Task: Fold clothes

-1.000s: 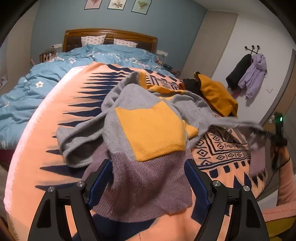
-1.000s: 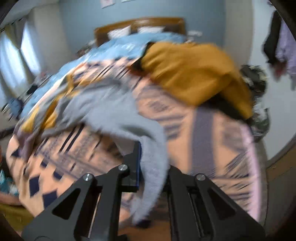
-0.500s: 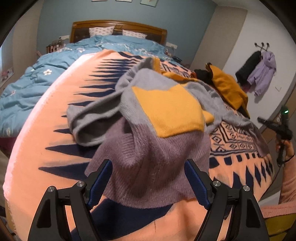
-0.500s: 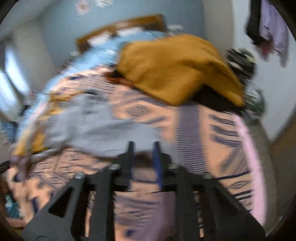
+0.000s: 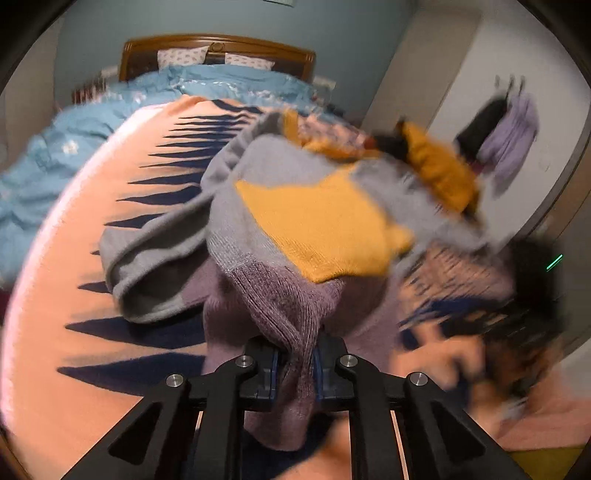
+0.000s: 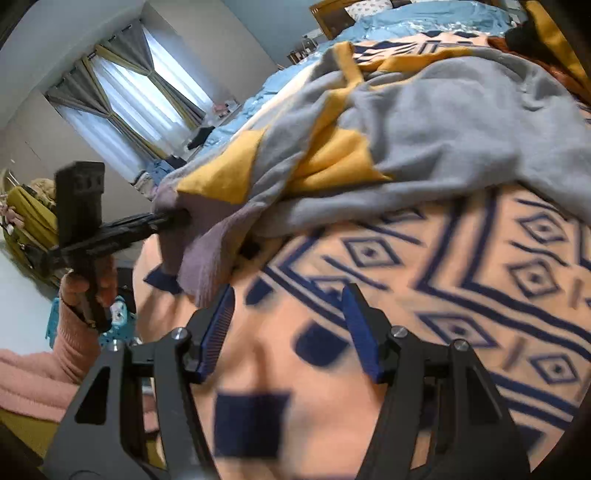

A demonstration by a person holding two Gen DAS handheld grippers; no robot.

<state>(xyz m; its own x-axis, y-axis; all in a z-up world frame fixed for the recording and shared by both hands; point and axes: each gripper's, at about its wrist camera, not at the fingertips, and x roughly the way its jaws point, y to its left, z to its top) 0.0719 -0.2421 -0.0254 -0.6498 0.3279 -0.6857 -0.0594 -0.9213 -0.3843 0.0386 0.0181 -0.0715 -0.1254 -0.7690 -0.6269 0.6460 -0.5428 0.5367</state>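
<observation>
sweater (image 5: 303,229) on blanket (image 5: 74,295) | blanket over bed (image 5: 218,48) | duvet (image 5: 44,173) left of blanket

No legible text, label, brand, number or sign appears in either view. The framed picture (image 5: 282,2) at the top edge of the left wrist view is cut off and carries no readable writing. The orange blanket (image 6: 461,295) bears only dark blue geometric patterns, not letters. The sweater (image 5: 321,225) shows plain blocks of grey, yellow and mauve, with no printed mark. A small green light (image 5: 554,262) glows at the right in the left wrist view, streaked by motion blur; it forms no character.
</observation>
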